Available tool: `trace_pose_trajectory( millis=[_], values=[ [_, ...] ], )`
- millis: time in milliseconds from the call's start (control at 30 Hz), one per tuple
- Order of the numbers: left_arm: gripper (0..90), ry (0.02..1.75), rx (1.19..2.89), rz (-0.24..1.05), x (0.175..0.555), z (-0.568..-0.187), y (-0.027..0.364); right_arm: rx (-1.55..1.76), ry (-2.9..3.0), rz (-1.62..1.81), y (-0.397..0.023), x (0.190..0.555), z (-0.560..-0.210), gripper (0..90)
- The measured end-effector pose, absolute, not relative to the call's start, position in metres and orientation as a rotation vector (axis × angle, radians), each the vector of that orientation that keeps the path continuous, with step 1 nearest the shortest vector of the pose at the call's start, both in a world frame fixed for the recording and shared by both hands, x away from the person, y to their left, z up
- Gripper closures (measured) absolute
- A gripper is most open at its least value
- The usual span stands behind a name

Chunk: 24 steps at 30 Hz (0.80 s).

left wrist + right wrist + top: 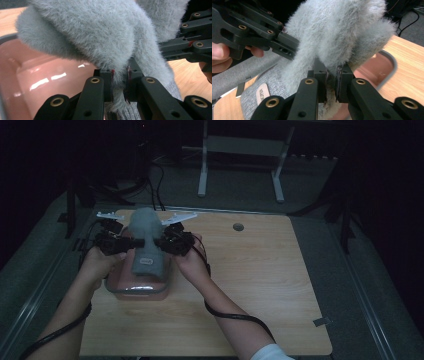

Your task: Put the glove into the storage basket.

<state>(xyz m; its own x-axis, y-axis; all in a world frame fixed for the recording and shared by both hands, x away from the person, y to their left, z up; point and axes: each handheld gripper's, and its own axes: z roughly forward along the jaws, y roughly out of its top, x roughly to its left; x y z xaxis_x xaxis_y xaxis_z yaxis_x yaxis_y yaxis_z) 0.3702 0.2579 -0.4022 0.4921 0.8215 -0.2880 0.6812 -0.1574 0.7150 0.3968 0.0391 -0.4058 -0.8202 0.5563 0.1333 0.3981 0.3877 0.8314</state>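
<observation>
A fuzzy grey knitted garment (145, 245) hangs bunched over a pink plastic tub (137, 290) at the left of the wooden table (260, 280). My left gripper (120, 242) grips its left side and my right gripper (167, 242) its right side. In the left gripper view the jaws pinch a fold of grey fuzz (119, 82), with the tub's pink inside (45, 77) below and the other gripper (192, 47) at the right. In the right gripper view the jaws clamp the fuzz (332, 80); a small label (262, 93) shows on the ribbed part, and the tub's grey rim (390, 63) curves behind.
A round cable hole (238, 226) sits near the table's far edge. A white frame's legs (202, 170) stand on the floor beyond the table. Cables trail from both grippers along the person's forearms. Bare wood lies to the right of the tub.
</observation>
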Motion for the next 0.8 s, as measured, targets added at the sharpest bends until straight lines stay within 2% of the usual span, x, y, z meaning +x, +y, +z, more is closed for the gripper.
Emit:
trace_pose_trajectory(
  millis=[400, 800],
  values=[
    [80.7, 1.330, 1.909, 0.193, 0.378, -0.431, 0.275, 0.877, 2.524, 1.332, 0.070, 0.406, -0.434, 82.3],
    [80.7, 1.447, 1.985, 0.139, 0.399, -0.474, 0.264, 0.987, 2.594, 1.110, 0.082, 0.421, -0.476, 82.2]
  ],
)
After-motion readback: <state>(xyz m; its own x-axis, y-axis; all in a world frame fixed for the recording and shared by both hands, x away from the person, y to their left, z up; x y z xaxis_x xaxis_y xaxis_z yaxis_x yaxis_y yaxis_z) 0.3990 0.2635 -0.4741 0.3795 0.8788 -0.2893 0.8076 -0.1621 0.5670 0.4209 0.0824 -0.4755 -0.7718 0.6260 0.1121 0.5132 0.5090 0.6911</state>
